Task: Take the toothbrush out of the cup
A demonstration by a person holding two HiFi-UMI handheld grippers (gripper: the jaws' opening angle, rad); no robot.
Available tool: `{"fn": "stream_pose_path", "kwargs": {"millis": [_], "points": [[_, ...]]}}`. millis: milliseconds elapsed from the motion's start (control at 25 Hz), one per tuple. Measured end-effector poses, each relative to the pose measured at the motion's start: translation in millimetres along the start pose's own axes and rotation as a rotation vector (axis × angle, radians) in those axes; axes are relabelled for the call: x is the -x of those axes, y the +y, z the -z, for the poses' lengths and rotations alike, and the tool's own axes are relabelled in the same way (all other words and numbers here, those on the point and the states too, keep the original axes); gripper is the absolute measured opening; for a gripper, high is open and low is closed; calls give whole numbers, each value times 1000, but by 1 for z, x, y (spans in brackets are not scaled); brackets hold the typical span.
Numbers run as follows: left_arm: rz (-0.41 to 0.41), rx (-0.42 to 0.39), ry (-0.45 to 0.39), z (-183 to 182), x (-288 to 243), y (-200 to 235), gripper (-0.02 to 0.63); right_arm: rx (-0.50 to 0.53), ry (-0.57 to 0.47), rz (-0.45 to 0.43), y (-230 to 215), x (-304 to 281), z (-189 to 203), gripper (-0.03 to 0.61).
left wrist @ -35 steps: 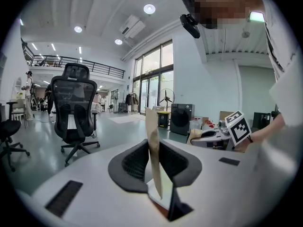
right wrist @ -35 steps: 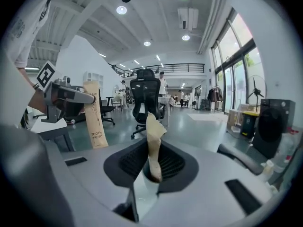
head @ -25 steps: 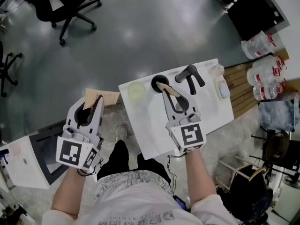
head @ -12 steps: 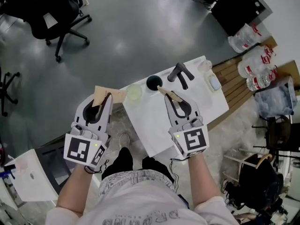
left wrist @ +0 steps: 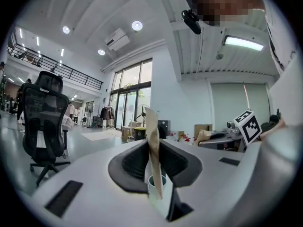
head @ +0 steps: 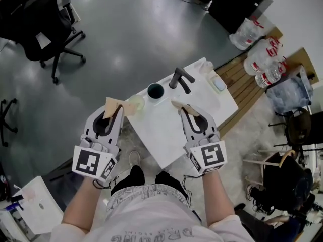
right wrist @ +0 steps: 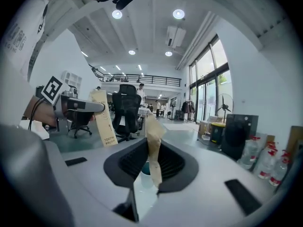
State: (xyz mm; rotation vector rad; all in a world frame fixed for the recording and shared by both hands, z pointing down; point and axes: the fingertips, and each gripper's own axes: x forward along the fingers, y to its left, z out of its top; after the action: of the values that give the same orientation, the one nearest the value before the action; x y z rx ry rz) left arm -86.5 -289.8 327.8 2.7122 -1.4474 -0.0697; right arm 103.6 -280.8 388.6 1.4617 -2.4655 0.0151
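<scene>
Hard to make out: toothbrush (head: 180, 106) shows only as a tan, crinkled strip. Bristles and handle shape can't be told, and its lower end is hidden behind the jaws in the right gripper view.
Edge-on: tan pack (head: 112, 106) shows only as a thin strip in the left gripper view, its face turned away. The print "TOOTH BRUSH" reads only from the right gripper view.
Partly hidden: cup (head: 155, 91) shows in both gripper views only as a rim through the jaw gap.
Toothbrush, look: tan, paper-like, creased, with a paler tip towards the cup.
Toothbrush, place: out of the cup, to its right and nearer the person in the head view. It is apart from the cup, over the white table (head: 166, 140).
R gripper (head: 185, 112): jaws nearly together, clamped on the toothbrush.
L gripper (head: 114, 113): jaws nearly together, clamped on the tan pack. It is left of the cup, beyond the table edge.
Cup: dark, round, upright on the table.
Beside cup: pale round dish (head: 136, 102) just left, black faucet (head: 180, 79) just right, soap dish (head: 218, 84) further right.
</scene>
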Motion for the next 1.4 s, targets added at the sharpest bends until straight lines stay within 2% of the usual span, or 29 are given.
{"fn": "stream_pose_path", "kwargs": {"millis": [680,1400], "points": [[164,-12,16,4,-11,-34,74,-50,-20,135,-2,56,-2,64],[227,-5,45,16,-13,-55,74,-109,-37,154,-8,82,1,64]]}}
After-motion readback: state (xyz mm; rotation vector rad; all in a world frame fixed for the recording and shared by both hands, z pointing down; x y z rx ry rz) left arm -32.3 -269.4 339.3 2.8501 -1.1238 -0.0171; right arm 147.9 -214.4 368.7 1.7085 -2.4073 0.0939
